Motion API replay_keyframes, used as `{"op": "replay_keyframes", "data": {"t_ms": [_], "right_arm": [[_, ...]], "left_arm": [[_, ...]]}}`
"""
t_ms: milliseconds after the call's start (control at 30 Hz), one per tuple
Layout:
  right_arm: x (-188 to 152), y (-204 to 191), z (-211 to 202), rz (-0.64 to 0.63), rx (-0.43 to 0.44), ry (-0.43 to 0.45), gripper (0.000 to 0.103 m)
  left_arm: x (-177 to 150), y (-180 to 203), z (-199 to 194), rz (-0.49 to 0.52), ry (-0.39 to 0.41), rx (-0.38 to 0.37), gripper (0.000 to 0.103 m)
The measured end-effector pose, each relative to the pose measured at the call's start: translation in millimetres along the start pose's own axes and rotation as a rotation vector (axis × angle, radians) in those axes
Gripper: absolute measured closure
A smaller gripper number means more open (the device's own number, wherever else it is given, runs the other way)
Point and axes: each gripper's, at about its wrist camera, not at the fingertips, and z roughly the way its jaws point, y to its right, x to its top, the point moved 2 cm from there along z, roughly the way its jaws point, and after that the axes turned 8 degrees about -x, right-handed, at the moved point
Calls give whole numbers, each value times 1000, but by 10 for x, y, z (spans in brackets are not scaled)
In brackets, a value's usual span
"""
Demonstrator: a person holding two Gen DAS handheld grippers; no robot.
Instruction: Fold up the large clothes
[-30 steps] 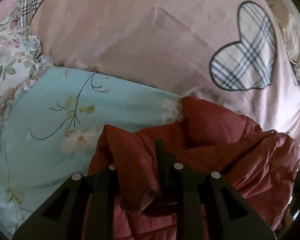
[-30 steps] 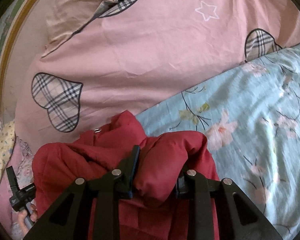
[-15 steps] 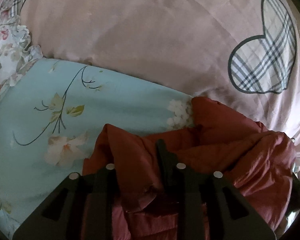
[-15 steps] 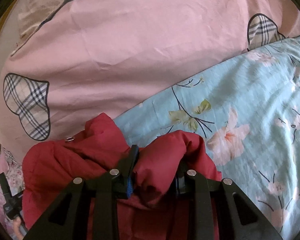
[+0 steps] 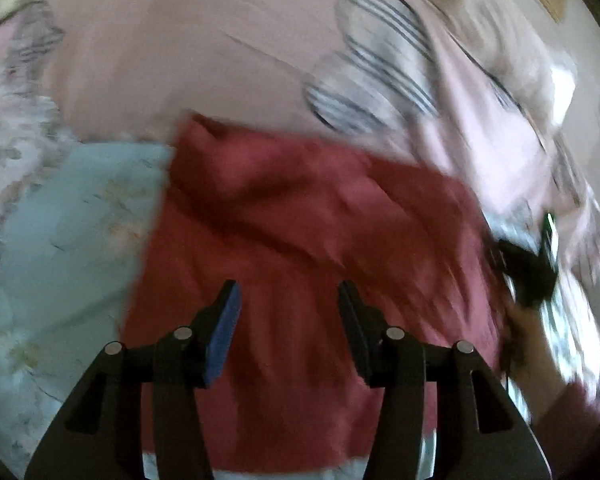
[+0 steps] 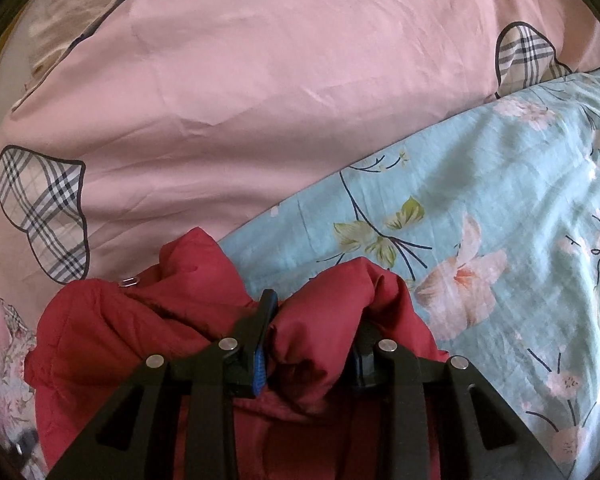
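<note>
A dark red padded jacket [image 5: 300, 208] lies bunched on the bed and fills the middle of the blurred left wrist view. My left gripper [image 5: 287, 286] hovers over it with its jaws opening; nothing is pinched between the pads. In the right wrist view the jacket [image 6: 140, 320] is heaped at the lower left, with a metal snap showing on it. My right gripper [image 6: 314, 320] is shut on a thick rolled fold of that jacket, which bulges up between its fingers. A black gripper body with a hand [image 5: 528, 272] shows blurred at the jacket's right edge.
A pink duvet with plaid hearts [image 6: 260, 100] covers the far side of the bed. A light blue floral sheet [image 6: 500, 220] stretches to the right of the jacket, and shows at the left [image 5: 60, 240] in the left wrist view. A ruffled floral pillow [image 5: 4, 120] lies at the far left.
The left gripper let go of the jacket fold, its jaws spread apart, and its view swung right across the jacket. The right gripper sank a little nearer the bed, still clamped on its fold.
</note>
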Motion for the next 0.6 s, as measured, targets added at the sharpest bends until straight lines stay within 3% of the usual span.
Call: {"op": "replay_keyframes", "data": {"t_ms": [67, 167, 267, 367, 400, 433, 500, 600], "right_arm": [[-2, -21, -19, -7, -5, 10, 72], [9, -71, -55, -28, -12, 11, 69], [59, -88, -219, -24, 17, 14, 62], [86, -107, -527, -35, 61, 52, 49], [75, -120, -662, -48, 71, 72, 39], [48, -142, -809, -72, 80, 100, 28], [-40, -218, -1023, -140, 103, 130, 21], [-307, -436, -1103, -321, 128, 71, 21]], "left_arm": [[-128, 155, 108, 46, -37, -3, 54], [-224, 311, 235, 132, -33, 97, 53], [-196, 252, 404, 136, -39, 155, 50], [-142, 156, 511, 124, -33, 170, 50], [-118, 139, 539, 125, -29, 176, 50], [-97, 131, 560, 124, -25, 180, 50], [-93, 104, 569, 121, -20, 185, 50], [-81, 90, 567, 123, -13, 193, 50]]}}
